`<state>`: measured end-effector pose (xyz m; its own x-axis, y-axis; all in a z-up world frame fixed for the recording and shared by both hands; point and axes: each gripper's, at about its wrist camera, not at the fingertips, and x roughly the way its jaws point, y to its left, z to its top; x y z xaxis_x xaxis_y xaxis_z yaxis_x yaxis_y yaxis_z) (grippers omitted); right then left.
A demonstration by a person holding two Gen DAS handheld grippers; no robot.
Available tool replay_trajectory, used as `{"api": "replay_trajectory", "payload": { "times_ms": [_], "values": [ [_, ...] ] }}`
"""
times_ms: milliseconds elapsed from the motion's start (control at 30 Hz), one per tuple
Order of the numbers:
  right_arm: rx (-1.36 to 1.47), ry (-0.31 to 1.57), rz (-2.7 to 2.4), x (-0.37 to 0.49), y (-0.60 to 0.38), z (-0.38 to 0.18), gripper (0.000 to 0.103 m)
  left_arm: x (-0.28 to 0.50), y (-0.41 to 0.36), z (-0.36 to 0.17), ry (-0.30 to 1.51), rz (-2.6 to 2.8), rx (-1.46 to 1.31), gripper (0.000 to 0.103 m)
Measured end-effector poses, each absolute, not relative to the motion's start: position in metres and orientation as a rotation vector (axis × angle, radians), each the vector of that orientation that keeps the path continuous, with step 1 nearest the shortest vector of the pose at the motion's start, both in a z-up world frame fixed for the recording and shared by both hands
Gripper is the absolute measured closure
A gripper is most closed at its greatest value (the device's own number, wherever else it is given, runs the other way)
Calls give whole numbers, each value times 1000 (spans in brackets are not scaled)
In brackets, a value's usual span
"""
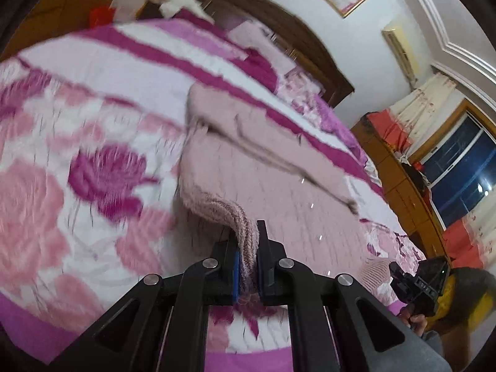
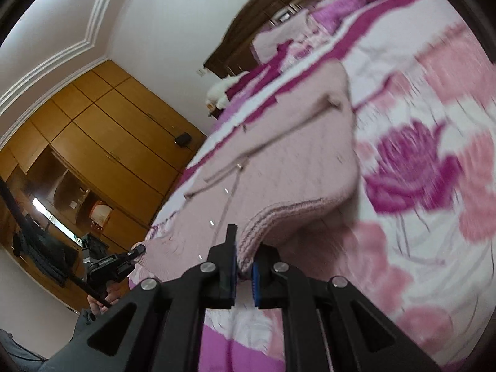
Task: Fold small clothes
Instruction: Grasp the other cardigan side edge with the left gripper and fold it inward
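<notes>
A small pale pink knitted cardigan (image 1: 263, 167) lies on the floral bedspread (image 1: 77, 142), front up, with a sleeve folded across it. My left gripper (image 1: 248, 248) is shut on the ribbed hem at one bottom corner and lifts it off the bed. My right gripper (image 2: 245, 254) is shut on the ribbed hem of the same cardigan (image 2: 279, 155) at the other bottom corner, also raised. The right gripper shows in the left wrist view (image 1: 415, 282), and the left gripper shows in the right wrist view (image 2: 136, 252). Both views are blurred by motion.
The bed has a dark wooden headboard (image 1: 279, 21) and pillows (image 1: 257, 46) at the far end. A wooden wardrobe (image 2: 102, 142) stands on one side of the bed. A window with curtains (image 1: 458, 167) is on the other side.
</notes>
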<state>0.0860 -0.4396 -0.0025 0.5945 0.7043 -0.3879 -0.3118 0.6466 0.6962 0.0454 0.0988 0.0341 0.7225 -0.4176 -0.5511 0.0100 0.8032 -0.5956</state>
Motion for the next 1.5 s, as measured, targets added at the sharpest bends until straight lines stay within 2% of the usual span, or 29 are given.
{"api": "replay_trajectory", "payload": {
  "times_ms": [233,767,1500],
  "values": [
    [590,689,615,109,-426,18,96,60,104,43,693,-255,-611,103],
    [595,661,608,147,-424,26,96,99,99,52,639,-227,-589,103],
    [594,548,599,243,-420,38,96,199,102,69,545,-217,-545,103]
  ]
}}
